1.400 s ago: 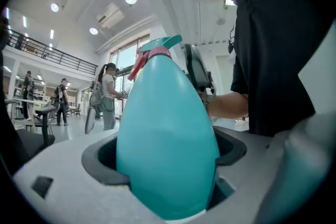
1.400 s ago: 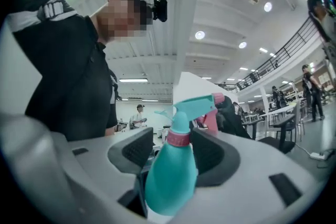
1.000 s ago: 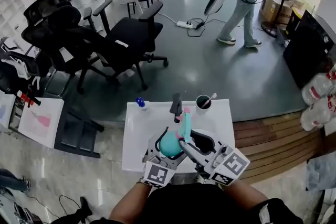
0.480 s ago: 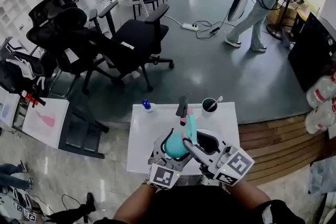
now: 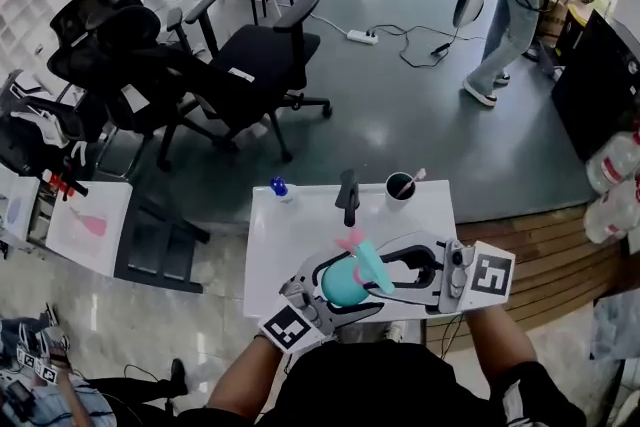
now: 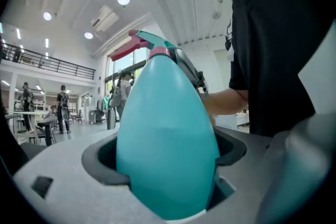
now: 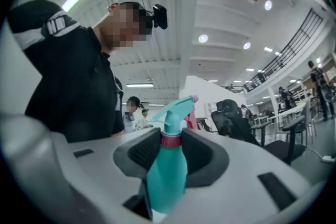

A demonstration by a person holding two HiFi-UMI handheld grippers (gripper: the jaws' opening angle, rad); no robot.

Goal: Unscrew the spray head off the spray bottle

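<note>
The white rectangular surface [image 5: 290, 245] stands right in front of me, with its long far edge facing the grey floor [image 5: 400, 115] beyond. Three things rest along that far edge. At the far left corner sits a small thing with a blue cap [image 5: 279, 187]; I cannot tell what it is. Near the middle of the edge a dark, narrow object [image 5: 347, 197] stands upright. Just to its right is a dark cup [image 5: 399, 192] with a white stick [image 5: 412, 180] leaning out toward the right. The three stand apart from one another.
</note>
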